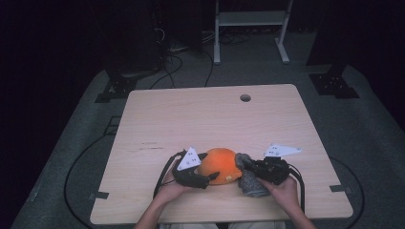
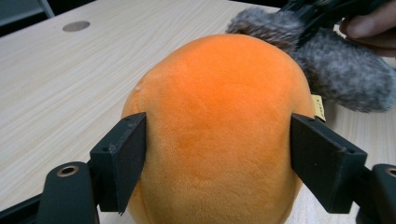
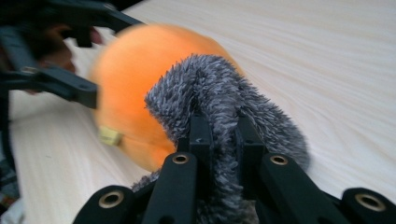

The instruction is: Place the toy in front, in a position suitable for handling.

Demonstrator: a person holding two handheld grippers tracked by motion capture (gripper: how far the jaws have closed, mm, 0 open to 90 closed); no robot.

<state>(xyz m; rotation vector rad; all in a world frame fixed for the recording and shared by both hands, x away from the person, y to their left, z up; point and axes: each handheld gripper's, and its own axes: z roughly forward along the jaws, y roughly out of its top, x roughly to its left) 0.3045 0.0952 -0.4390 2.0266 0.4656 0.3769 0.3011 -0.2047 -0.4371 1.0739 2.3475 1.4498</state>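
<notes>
The orange plush point(image 1: 218, 165) sat low center of the high view, near the desk's point(image 1: 210, 119) front edge, with the grey furry piece point(image 1: 248, 179) touching its right side. The left tongs point(image 2: 217, 154) straddled the plush; in the left gripper view both pads sat right at its flanks, the fabric barely dented, so they looked apart around it rather than biting. The right tongs point(image 3: 219, 135) were clamped together on a fold of the grey fur, which bulged up between the pads.

Risks, as a judgement: the plush is round and soft, so a shallow bite from the left tongs could let it squirt out forward or roll toward the desk edge. The right tongs held only pile and a thin fold, so pulling could slip off the fur. If the two pieces are joined, tugging them apart with the left side loose would just drag the plush along. The small tag point(image 2: 318, 106) could snag.
</notes>
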